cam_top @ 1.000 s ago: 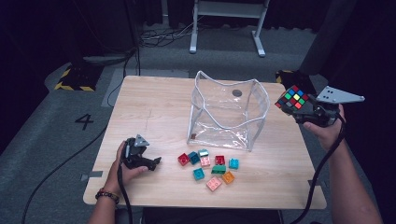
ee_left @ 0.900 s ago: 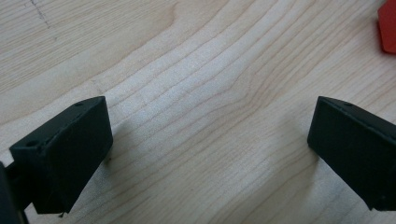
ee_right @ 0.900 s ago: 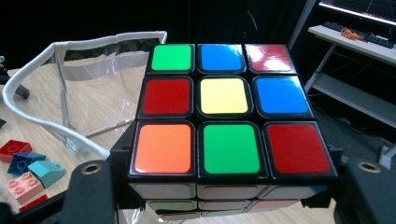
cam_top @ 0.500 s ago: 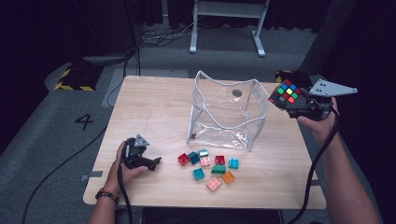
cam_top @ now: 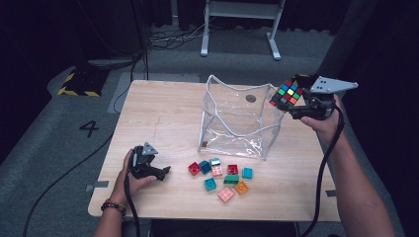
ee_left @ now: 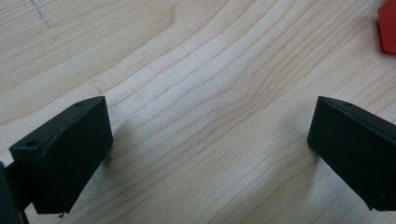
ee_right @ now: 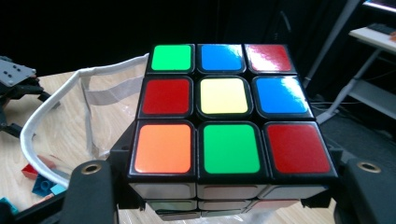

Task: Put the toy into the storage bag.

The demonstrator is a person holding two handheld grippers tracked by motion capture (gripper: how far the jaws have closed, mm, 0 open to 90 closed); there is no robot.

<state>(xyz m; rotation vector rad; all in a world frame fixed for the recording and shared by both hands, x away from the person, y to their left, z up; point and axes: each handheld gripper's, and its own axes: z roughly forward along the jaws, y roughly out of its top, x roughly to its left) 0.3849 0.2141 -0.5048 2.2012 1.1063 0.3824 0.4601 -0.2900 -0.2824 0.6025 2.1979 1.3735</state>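
Multicoloured puzzle cube (cam_top: 287,93) is clamped in the right tool (cam_top: 295,101), held in the air over the tabletop's (cam_top: 158,113) far right corner, just beside the rim of the clear plastic bag (cam_top: 237,123). Left tool (cam_top: 157,173) rests near the front left corner, jaws spread wide over bare wood, gripping nothing. Small toy bricks (cam_top: 220,175) lie scattered by the front edge.

- Light wooden table (cam_top: 163,106) with rounded corners, standing on grey floor.
- Clear plastic bag with white trim (cam_top: 237,121), upright and open, on the far middle.
- Cluster of small coloured plastic building bricks (cam_top: 221,176), near the front edge, just before the bag.
- Left gripper (cam_top: 157,172), resting on the front left.
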